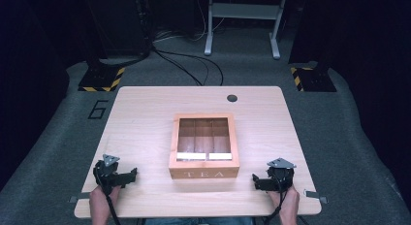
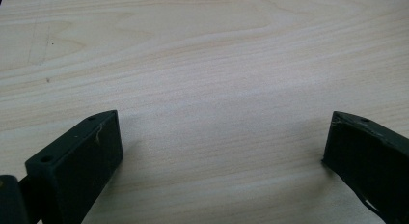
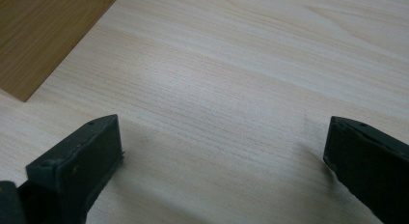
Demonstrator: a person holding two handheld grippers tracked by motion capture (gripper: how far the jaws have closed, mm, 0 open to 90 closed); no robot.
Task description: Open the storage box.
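Currently we count one wooden tea box (image 1: 204,146) and two grippers on the table (image 1: 145,108). Our left gripper (image 1: 130,175) rests near the front-left edge, our right gripper (image 1: 256,180) near the front-right edge; both have their jaws spread wide and hold nothing. Bare wood lies between each gripper and the box. At mid-table, nearer the front edge, the box has a clear-paned lid, inner dividers and "TEA" on its front face.
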